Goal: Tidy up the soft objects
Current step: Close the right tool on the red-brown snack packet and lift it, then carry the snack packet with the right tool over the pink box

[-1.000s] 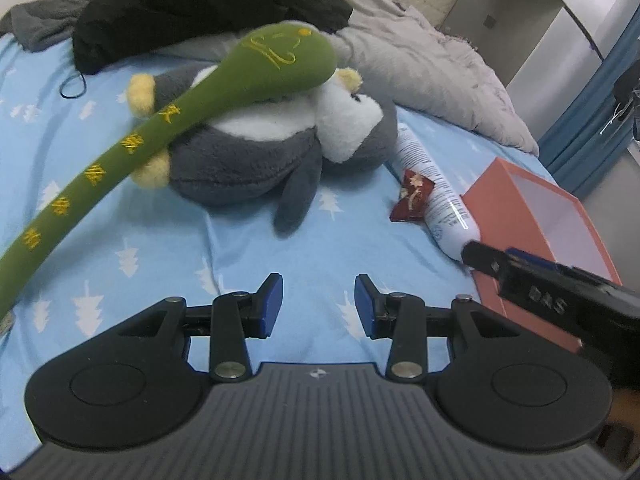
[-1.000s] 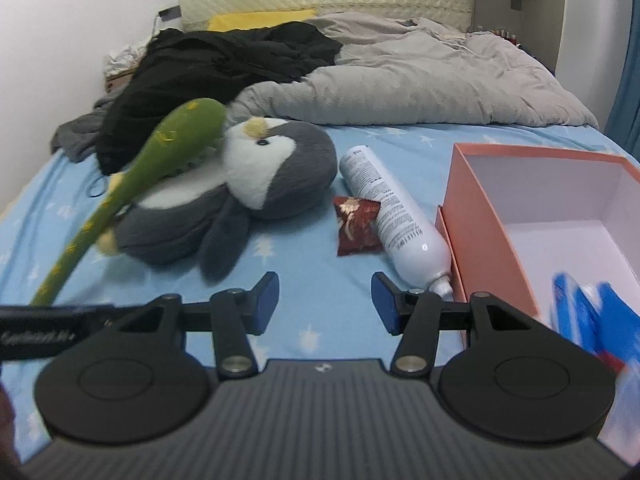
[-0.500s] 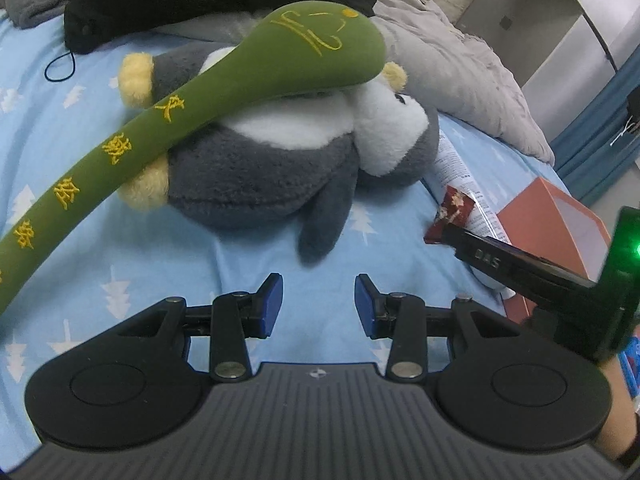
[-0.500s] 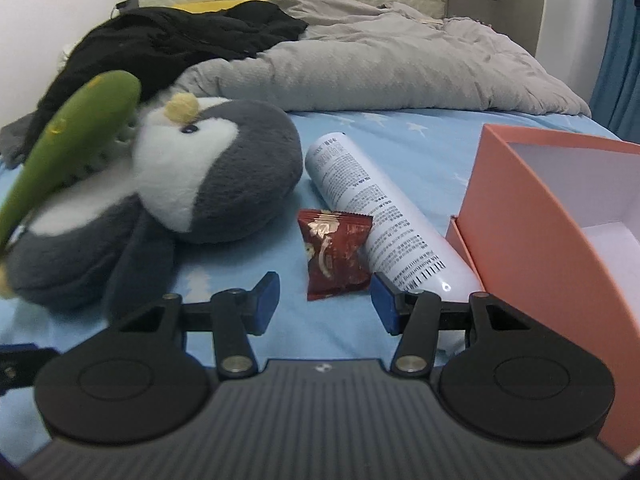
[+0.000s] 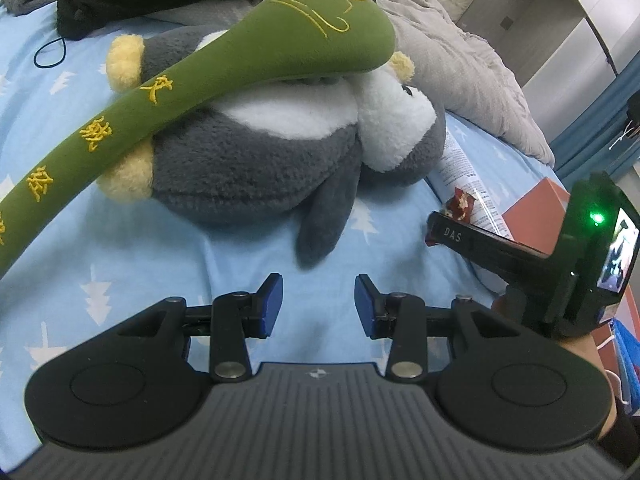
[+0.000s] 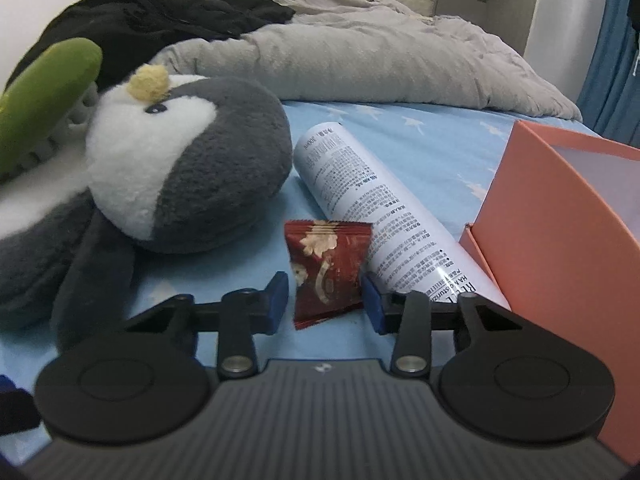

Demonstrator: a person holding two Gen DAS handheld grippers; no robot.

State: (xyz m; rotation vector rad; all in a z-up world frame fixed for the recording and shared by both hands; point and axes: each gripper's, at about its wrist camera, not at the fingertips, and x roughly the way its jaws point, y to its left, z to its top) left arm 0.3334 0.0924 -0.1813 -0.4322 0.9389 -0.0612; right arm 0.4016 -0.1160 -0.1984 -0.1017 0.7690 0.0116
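Note:
A grey and white penguin plush (image 5: 256,156) lies on the blue bed sheet (image 5: 100,264), with a long green plush (image 5: 208,68) with yellow lettering resting across it. My left gripper (image 5: 319,306) is open and empty, just short of the penguin's flipper. My right gripper (image 6: 326,302) is open, its fingers either side of a red snack packet (image 6: 326,270) lying against a white tube (image 6: 376,216). The penguin (image 6: 184,176) is left of the packet. The right gripper body (image 5: 520,256) shows in the left wrist view.
An open orange box (image 6: 568,240) stands right of the tube. A grey duvet (image 6: 360,64) and black clothing (image 6: 152,16) are heaped at the head of the bed. A grey cabinet (image 5: 532,12) stands beyond the bed.
Both grippers have moved forward. The left one has closed in on the penguin; the right one has advanced until the red packet sits between its open fingers.

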